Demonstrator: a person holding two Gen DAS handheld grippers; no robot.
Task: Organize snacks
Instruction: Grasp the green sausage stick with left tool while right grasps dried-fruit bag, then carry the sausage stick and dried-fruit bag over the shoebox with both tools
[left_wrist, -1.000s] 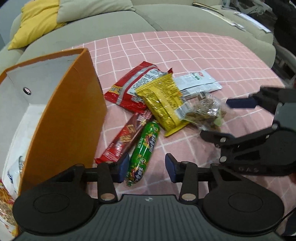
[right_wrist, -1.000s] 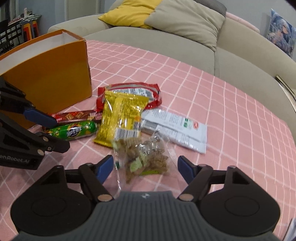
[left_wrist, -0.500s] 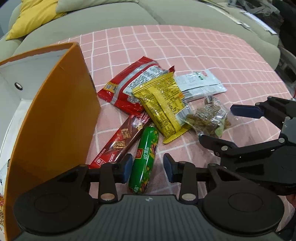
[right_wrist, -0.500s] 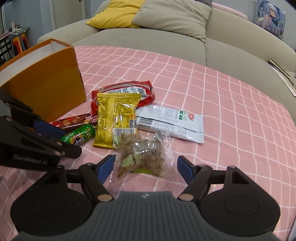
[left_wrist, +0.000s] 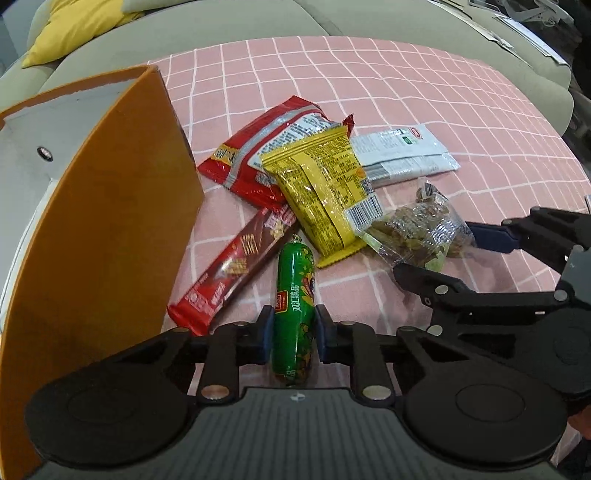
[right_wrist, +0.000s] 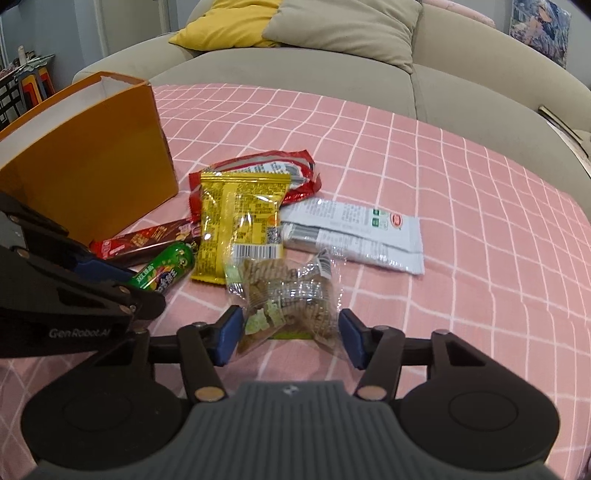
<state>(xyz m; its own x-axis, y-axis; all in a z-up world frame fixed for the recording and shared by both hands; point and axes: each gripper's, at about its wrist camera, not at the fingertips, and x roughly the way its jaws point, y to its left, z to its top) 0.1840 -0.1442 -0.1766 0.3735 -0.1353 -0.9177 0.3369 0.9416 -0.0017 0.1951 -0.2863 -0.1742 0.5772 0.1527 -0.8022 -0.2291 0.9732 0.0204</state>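
Snacks lie on the pink checked cloth (left_wrist: 388, 92) beside an orange box (left_wrist: 110, 206). My left gripper (left_wrist: 293, 334) is shut on the green sausage stick (left_wrist: 295, 295), which still lies on the cloth. My right gripper (right_wrist: 290, 338) is open, with its jaws on either side of the clear bag of brown snacks (right_wrist: 288, 291) and a gap on each side. The clear bag (left_wrist: 417, 229) and the right gripper (left_wrist: 443, 258) also show in the left wrist view. A red-brown wafer bar (left_wrist: 236, 269), a yellow packet (left_wrist: 321, 188), a red packet (left_wrist: 258, 151) and a white packet (left_wrist: 402, 151) lie together.
The orange box (right_wrist: 85, 158) stands open at the left with white inner walls. A beige sofa (right_wrist: 332, 74) with a yellow cushion (right_wrist: 229, 22) lies behind the cloth. Papers (left_wrist: 491, 22) rest on the sofa at the far right.
My left gripper moved forward over the green sausage and closed on it. My right gripper moved forward so the clear bag lies between its jaws, which have narrowed.
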